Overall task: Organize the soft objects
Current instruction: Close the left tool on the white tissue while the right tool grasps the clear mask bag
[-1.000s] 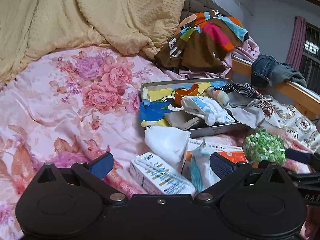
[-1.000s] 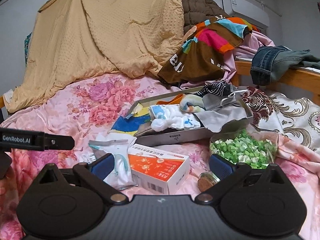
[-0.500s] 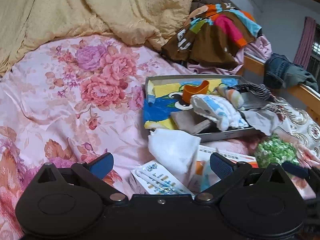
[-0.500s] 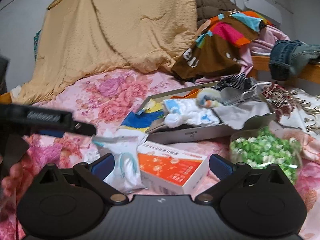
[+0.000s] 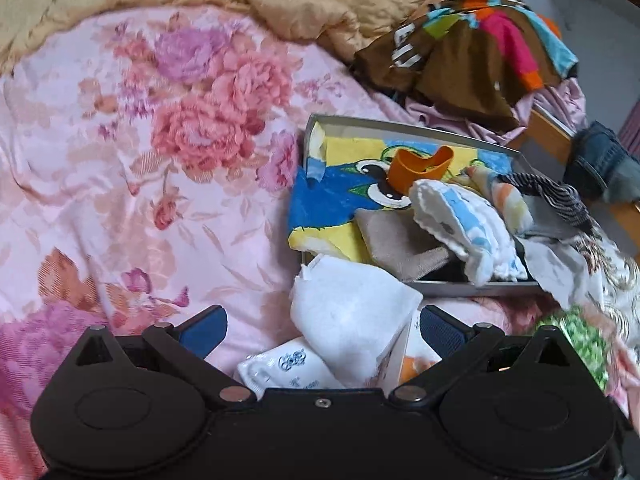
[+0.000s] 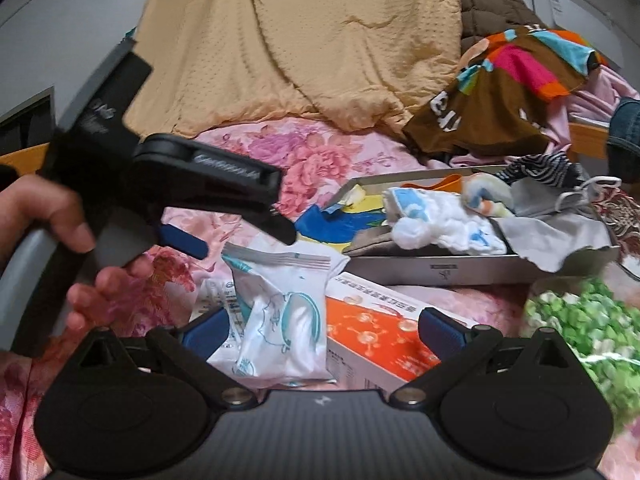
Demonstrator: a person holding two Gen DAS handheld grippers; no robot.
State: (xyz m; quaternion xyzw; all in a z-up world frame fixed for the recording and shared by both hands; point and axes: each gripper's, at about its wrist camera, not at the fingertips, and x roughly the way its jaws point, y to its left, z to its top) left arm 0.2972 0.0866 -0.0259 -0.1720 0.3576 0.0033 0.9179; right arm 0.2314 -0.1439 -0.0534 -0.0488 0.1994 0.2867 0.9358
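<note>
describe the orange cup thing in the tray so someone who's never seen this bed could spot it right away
On the pink floral bedspread lies a shallow grey tray heaped with cloths. Near its far edge, on the blue and yellow cartoon towel, stands the orange cup. It is the only rigid, solid orange piece there, with a notched rim.

Black hand-held gripper: blue finger pads, silver pivot screws; other identical, grey grip.

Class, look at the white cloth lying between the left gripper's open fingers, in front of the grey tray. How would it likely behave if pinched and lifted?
The white cloth is creased and slumped over the packets below, so it probably droops rather than keeps its shape. It looks thin, so likely light. Part may drag across the tray edge.
</note>
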